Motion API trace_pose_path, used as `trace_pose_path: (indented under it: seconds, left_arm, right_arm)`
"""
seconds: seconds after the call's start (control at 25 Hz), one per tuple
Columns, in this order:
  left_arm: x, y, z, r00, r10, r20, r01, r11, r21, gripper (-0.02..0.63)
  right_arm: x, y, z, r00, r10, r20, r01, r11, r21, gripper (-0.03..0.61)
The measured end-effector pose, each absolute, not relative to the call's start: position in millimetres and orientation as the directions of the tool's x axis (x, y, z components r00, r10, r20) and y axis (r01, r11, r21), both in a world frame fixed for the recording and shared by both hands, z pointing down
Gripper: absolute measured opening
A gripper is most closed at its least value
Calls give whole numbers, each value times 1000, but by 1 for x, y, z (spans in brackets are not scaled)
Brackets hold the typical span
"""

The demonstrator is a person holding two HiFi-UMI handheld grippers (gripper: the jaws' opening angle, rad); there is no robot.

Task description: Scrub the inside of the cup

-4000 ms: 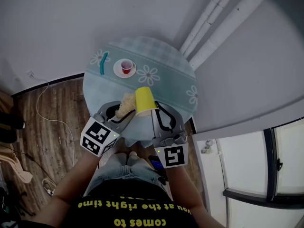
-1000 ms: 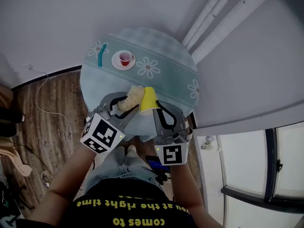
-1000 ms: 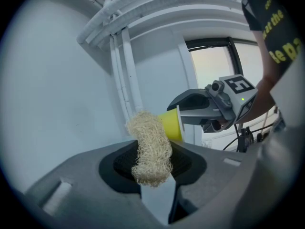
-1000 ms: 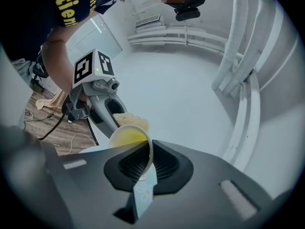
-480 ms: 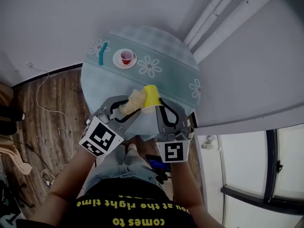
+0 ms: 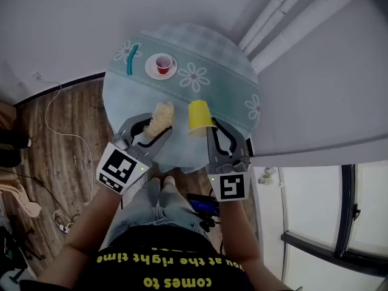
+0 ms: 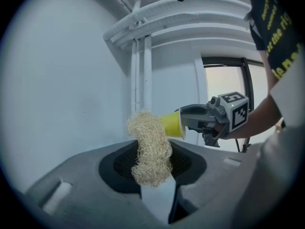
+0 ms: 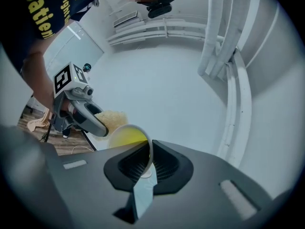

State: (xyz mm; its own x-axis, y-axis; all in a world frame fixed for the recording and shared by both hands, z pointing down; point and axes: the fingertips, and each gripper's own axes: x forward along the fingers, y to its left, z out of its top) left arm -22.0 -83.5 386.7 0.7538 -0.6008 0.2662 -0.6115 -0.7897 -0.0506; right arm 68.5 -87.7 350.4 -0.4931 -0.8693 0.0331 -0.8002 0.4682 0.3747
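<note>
Pinching cup [image 6: 199, 116] rim in right gripper [image 6: 210, 128], scrubber [image 6: 162, 116] in left gripper [image 6: 156, 130] nearby

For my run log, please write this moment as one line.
left gripper: shut on scrubber | right gripper: shut on cup | scrubber outside cup

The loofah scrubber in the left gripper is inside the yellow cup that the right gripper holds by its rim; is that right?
No: the loofah scrubber in the left gripper is outside the yellow cup, apart from it, as the head view shows; the right gripper holds the cup by its rim.
</note>
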Motion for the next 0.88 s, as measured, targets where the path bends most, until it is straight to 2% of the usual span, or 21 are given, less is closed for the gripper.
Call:
trace_pose_path:
  seconds: [0.12, 0.44, 0.88]
  left_arm:
    - [-31, -88, 392, 747, -616, 250, -629, -776, -33, 147]
    - [-37, -95, 412, 732, -632, 255, -658, -753, 22, 147]
    - [-43, -111, 453, 717, -636, 287, -684, -720, 113, 147]
  right_arm:
    - [74, -93, 351, -478, -878, 12, -835, 458, 304, 22]
    - [97, -100, 368, -439, -897, 51, -869, 438, 232, 22]
    - [117, -120, 428, -386, -896, 218, -915, 402, 30, 23]
